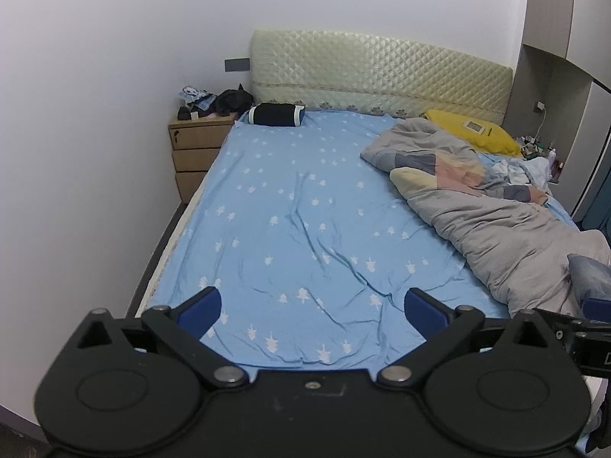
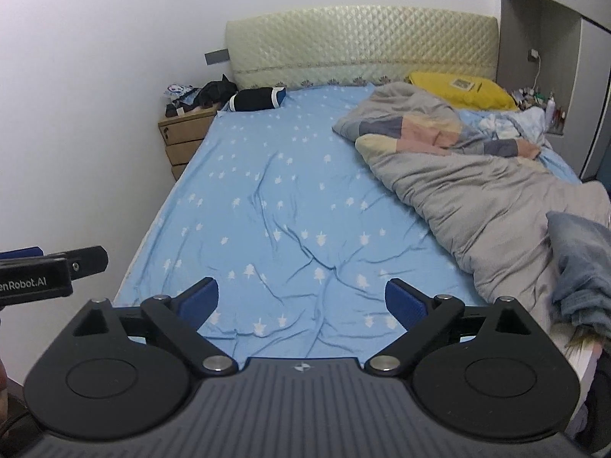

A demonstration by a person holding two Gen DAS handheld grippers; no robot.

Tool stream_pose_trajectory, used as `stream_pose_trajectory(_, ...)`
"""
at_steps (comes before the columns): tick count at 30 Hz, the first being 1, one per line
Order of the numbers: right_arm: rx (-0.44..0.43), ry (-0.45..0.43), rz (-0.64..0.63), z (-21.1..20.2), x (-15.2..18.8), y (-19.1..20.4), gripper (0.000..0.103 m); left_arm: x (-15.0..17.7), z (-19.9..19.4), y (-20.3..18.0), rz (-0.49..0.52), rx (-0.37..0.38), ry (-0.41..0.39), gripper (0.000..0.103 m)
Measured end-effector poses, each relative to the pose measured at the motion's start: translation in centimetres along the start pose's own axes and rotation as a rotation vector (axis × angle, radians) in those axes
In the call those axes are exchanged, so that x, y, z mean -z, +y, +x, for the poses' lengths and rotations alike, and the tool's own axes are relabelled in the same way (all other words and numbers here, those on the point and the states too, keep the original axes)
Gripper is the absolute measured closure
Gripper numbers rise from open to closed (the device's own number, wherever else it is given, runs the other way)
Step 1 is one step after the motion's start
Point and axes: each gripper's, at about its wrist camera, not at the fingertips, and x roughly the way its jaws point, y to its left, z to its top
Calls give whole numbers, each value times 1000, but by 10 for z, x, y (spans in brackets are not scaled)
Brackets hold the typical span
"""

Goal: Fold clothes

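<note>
Denim, faded blue and loosely bunched, is the garment to be folded: the jeans [image 2: 580, 267] lie at the right edge of the bed, resting on the near end of the grey quilt [image 2: 477, 198], and in the left wrist view only a corner of them shows at the far right. Neither tool touches them. The right gripper [image 2: 301, 303] hangs over the near part of the sheet with its blue pads spread wide and nothing between them but bare bedding. The left gripper [image 1: 313, 311] stands just as wide, its jaws apart and empty, just to the left of the right one; each tool's edge shows in the other's view. Under both lies the light blue sheet [image 1: 290, 206], creased and printed with small white tree shapes. The quilt runs along the right side of the bed, with a patchwork panel of pink, cream and slate near its far end. Beyond it a yellow pillow [image 2: 458, 89] lies against the quilted cream headboard [image 1: 378, 70]. A black roll pillow [image 1: 277, 114] sits at the far left corner of the mattress, beside a wooden nightstand [image 1: 196, 152] topped with dark clutter. The wall behind is plain white.
</note>
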Motion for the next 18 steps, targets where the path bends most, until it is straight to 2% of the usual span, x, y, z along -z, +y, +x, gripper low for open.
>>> stream_pose_trajectory(18,15,25,10,2,6,-1,7,-1,0,-1,17,-5,8,0)
